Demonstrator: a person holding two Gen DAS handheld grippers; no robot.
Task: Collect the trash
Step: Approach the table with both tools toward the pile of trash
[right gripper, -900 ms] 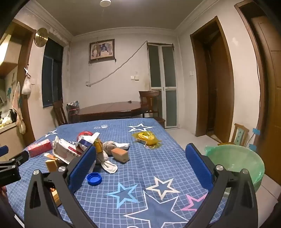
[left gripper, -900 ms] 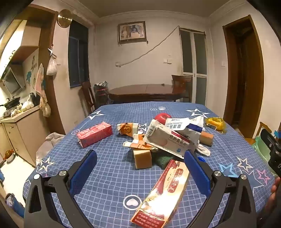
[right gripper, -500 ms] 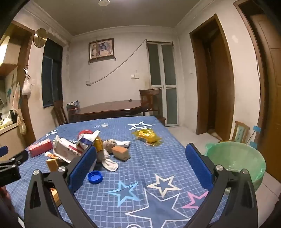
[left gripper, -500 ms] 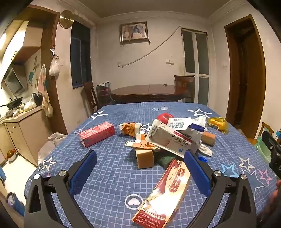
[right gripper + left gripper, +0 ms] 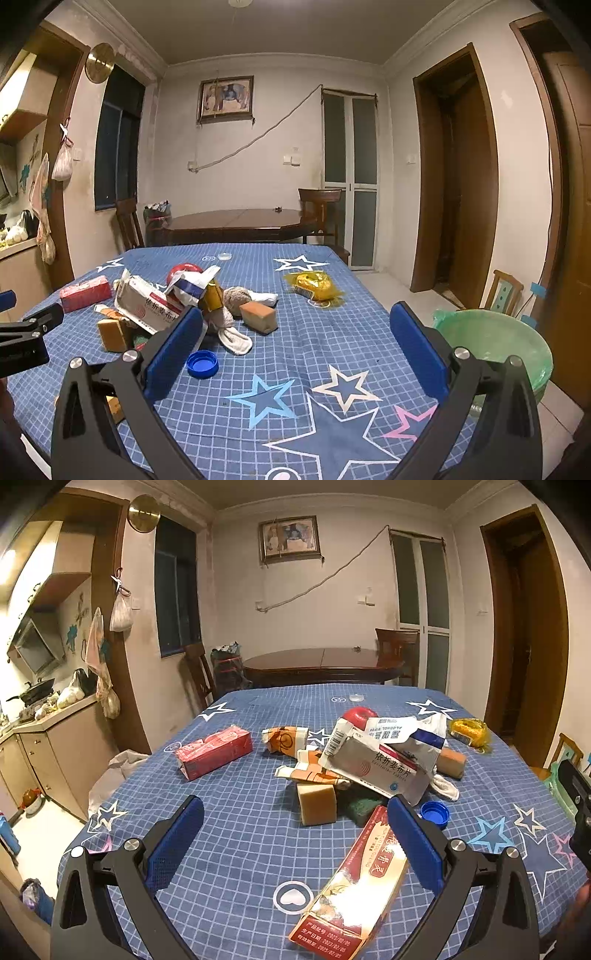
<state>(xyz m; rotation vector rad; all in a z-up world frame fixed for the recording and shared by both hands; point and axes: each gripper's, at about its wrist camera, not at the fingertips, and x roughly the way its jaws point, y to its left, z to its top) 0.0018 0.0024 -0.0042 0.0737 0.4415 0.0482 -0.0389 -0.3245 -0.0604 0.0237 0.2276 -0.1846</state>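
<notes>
A pile of trash lies on the blue star tablecloth [image 5: 240, 834]: a long red and gold box [image 5: 354, 882], a tan sponge block [image 5: 317, 803], a white medicine packet [image 5: 376, 768], a red carton [image 5: 214, 752], a blue bottle cap [image 5: 435, 810] and a yellow wrapper [image 5: 469, 731]. My left gripper [image 5: 291, 843] is open and empty, low over the table with the long box between its fingers. My right gripper [image 5: 295, 354] is open and empty above the table's right part, the cap [image 5: 202, 364] and a white sock [image 5: 234, 339] just ahead to the left.
A green basin lined with a bag [image 5: 495, 343] stands off the table's right edge. A dark wooden table [image 5: 240, 221] and chairs stand behind. A kitchen counter [image 5: 44, 720] is at the left. A small wooden chair [image 5: 506, 291] stands by the door.
Both grippers have drifted slightly forward and tilted; the trash pile sits a little closer in both views. Nothing was grasped or moved.
</notes>
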